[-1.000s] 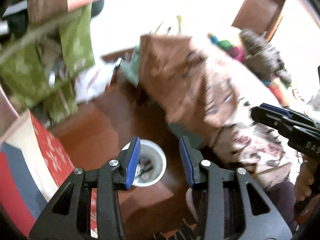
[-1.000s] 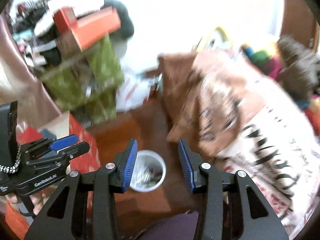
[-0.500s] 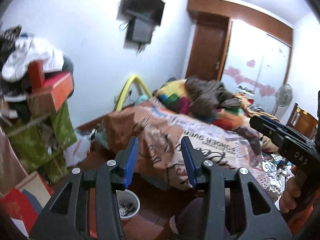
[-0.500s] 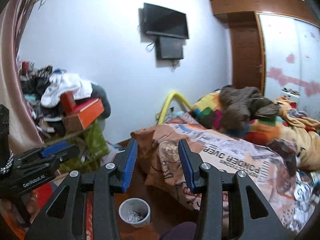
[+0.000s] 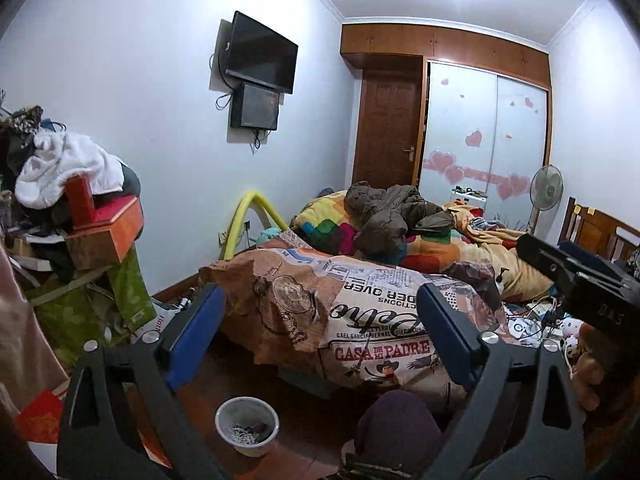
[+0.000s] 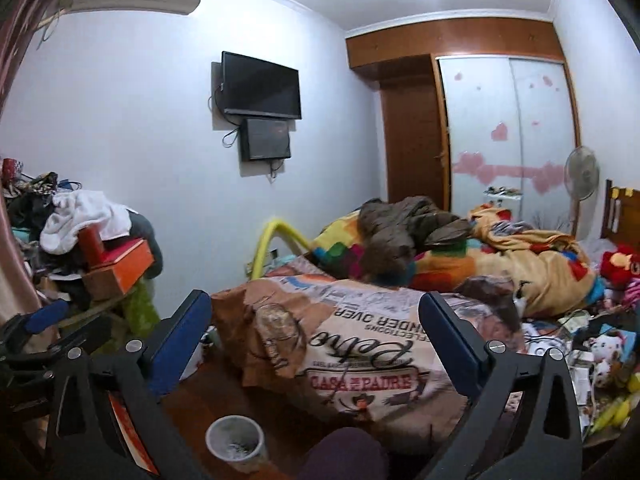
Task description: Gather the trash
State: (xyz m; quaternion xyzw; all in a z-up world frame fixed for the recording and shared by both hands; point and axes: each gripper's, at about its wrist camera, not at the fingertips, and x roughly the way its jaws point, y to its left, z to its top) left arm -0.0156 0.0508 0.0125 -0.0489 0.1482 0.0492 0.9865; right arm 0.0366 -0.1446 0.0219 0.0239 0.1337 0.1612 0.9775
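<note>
We see the left gripper (image 5: 320, 328) and right gripper (image 6: 316, 332) with jaws just sprung wide, nothing between them. Both aim across the bed (image 5: 360, 320). The white bowl (image 5: 247, 426) with scraps of trash sits on the wood floor (image 5: 224, 372) at 6 o'clock, just beside the bed's corner. A clutter pile (image 5: 72, 216) is at 9 o'clock; the TV (image 5: 260, 52) is at 12.

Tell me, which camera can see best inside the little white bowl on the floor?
The left wrist view: the white bowl sits fully in frame, with scraps visible inside. In the right wrist view the bowl is nearer the bottom edge and blurrier, its contents hard to make out.
</note>
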